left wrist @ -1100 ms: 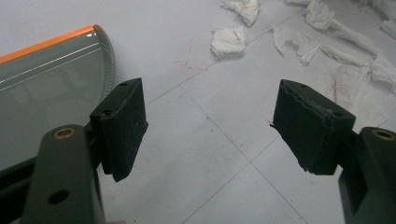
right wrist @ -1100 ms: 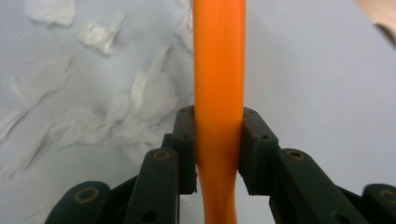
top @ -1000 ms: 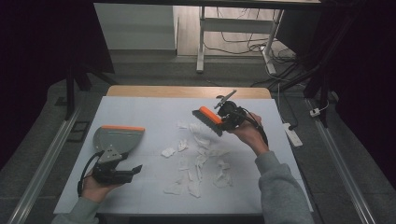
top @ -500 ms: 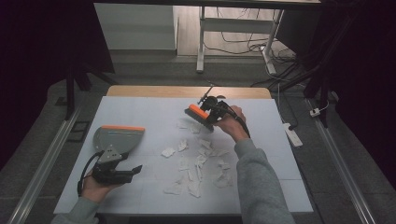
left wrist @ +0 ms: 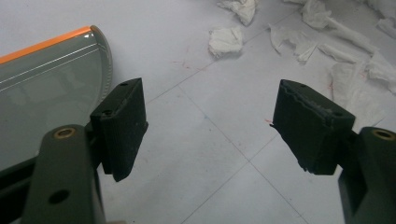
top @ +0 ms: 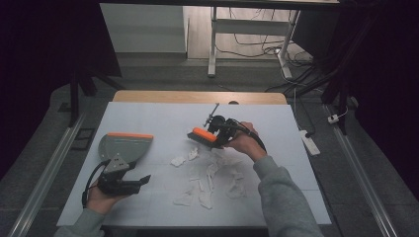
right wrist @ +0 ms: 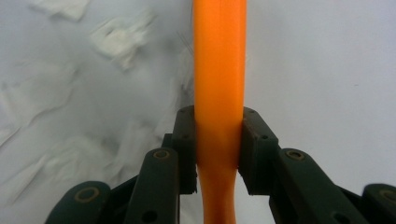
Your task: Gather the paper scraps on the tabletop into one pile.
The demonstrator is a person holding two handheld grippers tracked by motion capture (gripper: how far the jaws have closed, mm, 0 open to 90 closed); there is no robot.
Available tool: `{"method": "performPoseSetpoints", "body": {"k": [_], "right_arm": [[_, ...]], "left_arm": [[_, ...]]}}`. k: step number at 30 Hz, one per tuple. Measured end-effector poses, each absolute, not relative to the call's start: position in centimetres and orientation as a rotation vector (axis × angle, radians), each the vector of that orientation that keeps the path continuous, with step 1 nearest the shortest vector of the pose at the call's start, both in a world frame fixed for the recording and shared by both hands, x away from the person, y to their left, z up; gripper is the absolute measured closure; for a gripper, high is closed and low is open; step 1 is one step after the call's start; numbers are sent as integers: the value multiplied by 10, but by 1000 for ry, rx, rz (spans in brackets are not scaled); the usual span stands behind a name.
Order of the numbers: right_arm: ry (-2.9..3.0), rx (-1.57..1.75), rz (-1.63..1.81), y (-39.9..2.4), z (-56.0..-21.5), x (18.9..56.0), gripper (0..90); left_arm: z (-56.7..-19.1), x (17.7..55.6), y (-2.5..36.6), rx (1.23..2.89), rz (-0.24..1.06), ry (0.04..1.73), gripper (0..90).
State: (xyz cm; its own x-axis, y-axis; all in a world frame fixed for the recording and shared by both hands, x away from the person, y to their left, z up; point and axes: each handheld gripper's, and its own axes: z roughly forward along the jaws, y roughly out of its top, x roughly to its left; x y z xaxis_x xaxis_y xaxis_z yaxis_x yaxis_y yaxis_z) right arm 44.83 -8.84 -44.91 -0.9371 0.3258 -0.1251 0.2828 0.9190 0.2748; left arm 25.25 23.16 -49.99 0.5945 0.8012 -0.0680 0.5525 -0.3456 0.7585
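**Sweeping the paper scraps toward the dustpan**

The right gripper [top: 213,133] is clamping the orange brush [top: 203,135] by its handle, jaws pressed tight on both sides of it in the right gripper view [right wrist: 219,93]. It is holding the brush over the far edge of the torn paper scraps [top: 207,177], which are lying scattered across the middle of the counter [top: 158,116]. The left gripper [top: 133,181] is resting near the counter's front left, jaws standing wide apart with nothing between them. The grey dustpan [top: 123,147] with its orange lip is lying just beyond and beside it, well apart from the scraps.

To do this well, I judge that the bristles should be meeting the counter behind the farthest scraps, then drawing them toward the dustpan in short, low strokes, since light paper is likely to be flicking away under fast ones. The open gripper should be steadying the dustpan, lip flat and facing the pile.
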Motion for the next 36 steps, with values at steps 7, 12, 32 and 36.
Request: {"method": "performPoseSetpoints", "body": {"k": [7,12,32,36], "right_arm": [[2865,477,493,-97,-429,440,705],[2786,495,520,-91,-423,452,705],[2833,392,364,-39,-455,479,706],[2857,319,345,-37,-454,466,706]], "left_arm": [[-500,253,231,2046,411,1077,265],[-500,252,231,2045,412,1078,265],[-500,253,233,2043,406,1073,266],[-500,253,233,2044,408,1073,266]]}}
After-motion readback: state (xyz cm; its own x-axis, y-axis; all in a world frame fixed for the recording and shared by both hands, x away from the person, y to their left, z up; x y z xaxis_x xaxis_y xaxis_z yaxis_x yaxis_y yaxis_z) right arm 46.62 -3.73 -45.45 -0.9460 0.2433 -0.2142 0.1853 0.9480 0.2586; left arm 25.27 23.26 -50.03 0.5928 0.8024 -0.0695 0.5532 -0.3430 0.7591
